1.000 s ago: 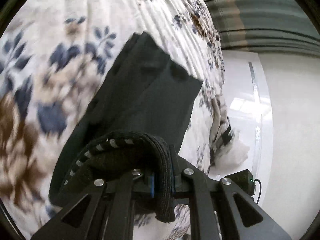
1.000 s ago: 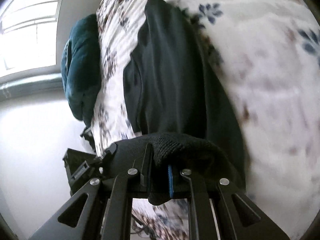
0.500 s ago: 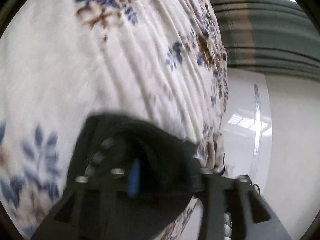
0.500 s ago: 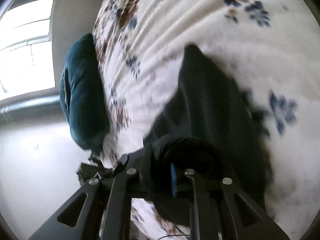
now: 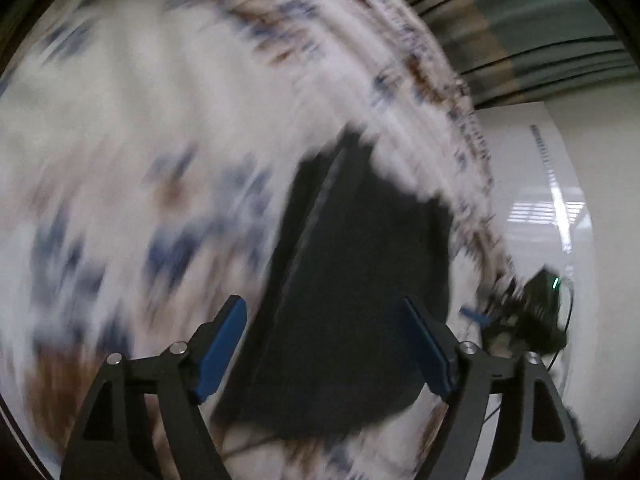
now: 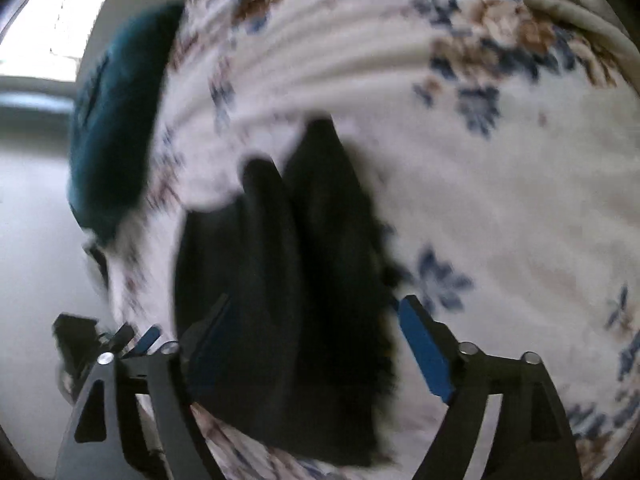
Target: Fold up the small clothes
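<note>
A small black garment (image 5: 352, 300) lies folded on a white floral bedspread (image 5: 140, 140). My left gripper (image 5: 326, 332) is open just above its near edge, blue pads apart and holding nothing. In the right wrist view the same garment (image 6: 288, 300) lies in two dark folds. My right gripper (image 6: 316, 336) is open over it and empty. Both views are blurred by motion.
A dark teal cushion or cloth (image 6: 116, 128) lies at the bed's edge on the left of the right wrist view. The other gripper shows as a black device (image 5: 536, 308) by the bed's edge. Pale floor and green curtains (image 5: 540, 40) lie beyond.
Both grippers were shut on the garment's knitted edge, carrying it over. Now both have opened and let go, and the garment lies folded on the bedspread.
</note>
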The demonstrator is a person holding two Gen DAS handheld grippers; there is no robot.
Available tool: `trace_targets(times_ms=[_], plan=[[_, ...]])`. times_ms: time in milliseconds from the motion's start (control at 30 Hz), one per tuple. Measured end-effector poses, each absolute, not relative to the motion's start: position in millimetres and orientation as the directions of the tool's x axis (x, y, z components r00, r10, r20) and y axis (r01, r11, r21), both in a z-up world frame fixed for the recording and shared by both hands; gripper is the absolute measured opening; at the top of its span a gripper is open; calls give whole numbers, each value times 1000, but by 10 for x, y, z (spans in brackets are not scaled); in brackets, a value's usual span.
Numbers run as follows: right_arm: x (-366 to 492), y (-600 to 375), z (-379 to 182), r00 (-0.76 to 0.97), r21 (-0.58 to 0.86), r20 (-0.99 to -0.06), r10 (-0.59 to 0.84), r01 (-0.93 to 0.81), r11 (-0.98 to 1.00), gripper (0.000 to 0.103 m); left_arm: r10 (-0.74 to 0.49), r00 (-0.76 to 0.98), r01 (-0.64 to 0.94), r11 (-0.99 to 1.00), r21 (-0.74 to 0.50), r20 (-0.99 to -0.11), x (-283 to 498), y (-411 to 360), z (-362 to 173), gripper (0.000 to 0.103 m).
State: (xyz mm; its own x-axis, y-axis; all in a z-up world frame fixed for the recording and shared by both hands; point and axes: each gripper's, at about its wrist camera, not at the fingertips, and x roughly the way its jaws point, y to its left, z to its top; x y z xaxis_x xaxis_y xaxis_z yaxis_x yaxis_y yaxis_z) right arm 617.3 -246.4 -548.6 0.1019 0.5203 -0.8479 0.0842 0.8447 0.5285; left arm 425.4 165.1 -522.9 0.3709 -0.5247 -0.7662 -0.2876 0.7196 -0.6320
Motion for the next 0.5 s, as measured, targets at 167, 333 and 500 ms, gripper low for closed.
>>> trace_targets(times_ms=[167, 333, 500], plan=[[6052, -2287, -5578, 83, 554, -831, 550, 42, 832, 82, -556, 303, -460, 626, -630, -774, 3469, 1500, -5645, 78], [6141, -2030, -5702, 59, 511, -859, 509, 40, 858, 6, -610, 312, -464, 571, -677, -728, 3415, 1239, -5798, 78], [6178, -2238, -5741, 64, 461, -887, 456, 111, 881, 6, -655, 352, -453, 505, -734, -668, 3575, 1103, -5909, 78]])
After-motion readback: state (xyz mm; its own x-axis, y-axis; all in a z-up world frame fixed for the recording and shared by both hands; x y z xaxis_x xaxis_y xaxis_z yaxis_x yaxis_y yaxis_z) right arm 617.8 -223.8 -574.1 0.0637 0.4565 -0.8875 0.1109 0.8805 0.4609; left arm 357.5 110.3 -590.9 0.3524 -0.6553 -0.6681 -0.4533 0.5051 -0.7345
